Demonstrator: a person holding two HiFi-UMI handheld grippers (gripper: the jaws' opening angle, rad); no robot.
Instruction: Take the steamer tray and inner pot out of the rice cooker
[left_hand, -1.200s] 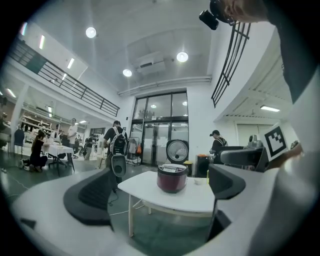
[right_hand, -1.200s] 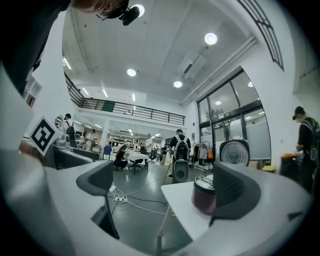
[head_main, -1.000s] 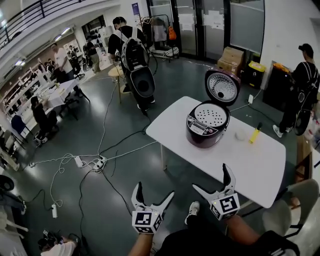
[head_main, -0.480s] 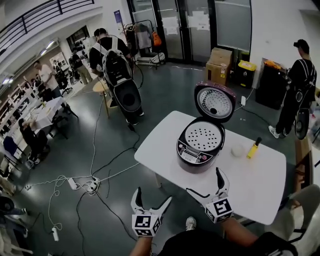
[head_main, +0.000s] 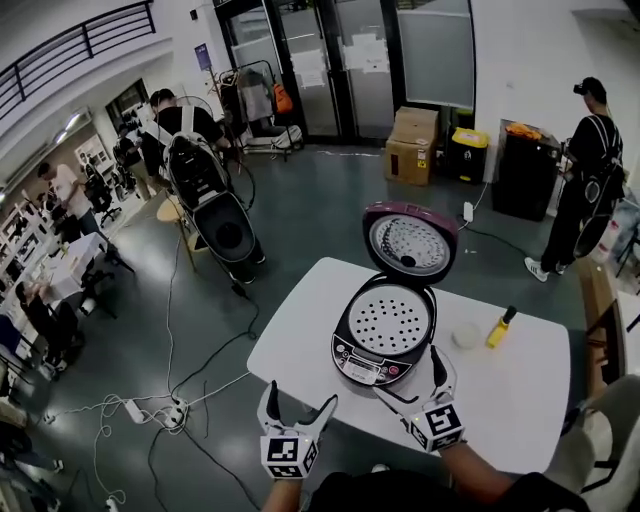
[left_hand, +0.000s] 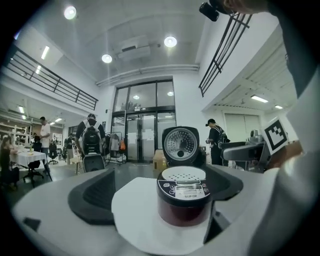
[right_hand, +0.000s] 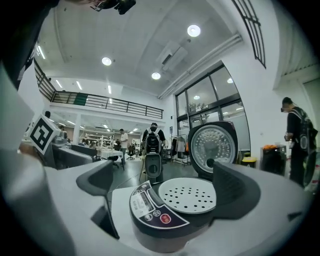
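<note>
White table fills the near right of the head view, and the dark red rice cooker stands on it near its near left edge. The cooker's lid is raised at the far side. The perforated white steamer tray sits in the cooker's mouth and hides the inner pot below it. A yellow bottle and a small white dish lie to the right of the cooker. The left gripper hangs off the table's near edge, left of the cooker, its jaws spread. The right gripper is over the table at the cooker's near right side, its jaws also spread.

The left gripper view looks level across the table at the rice cooker, control panel facing near, tray on top. The jaws stand wide on either side of the picture. They have just been closing a little, and nothing is between the pads; the cooker is well beyond them.

The right gripper view shows the cooker close up, framed between widely parted jaws, the steamer tray just past the panel. Neither pad presses on it.
</note>
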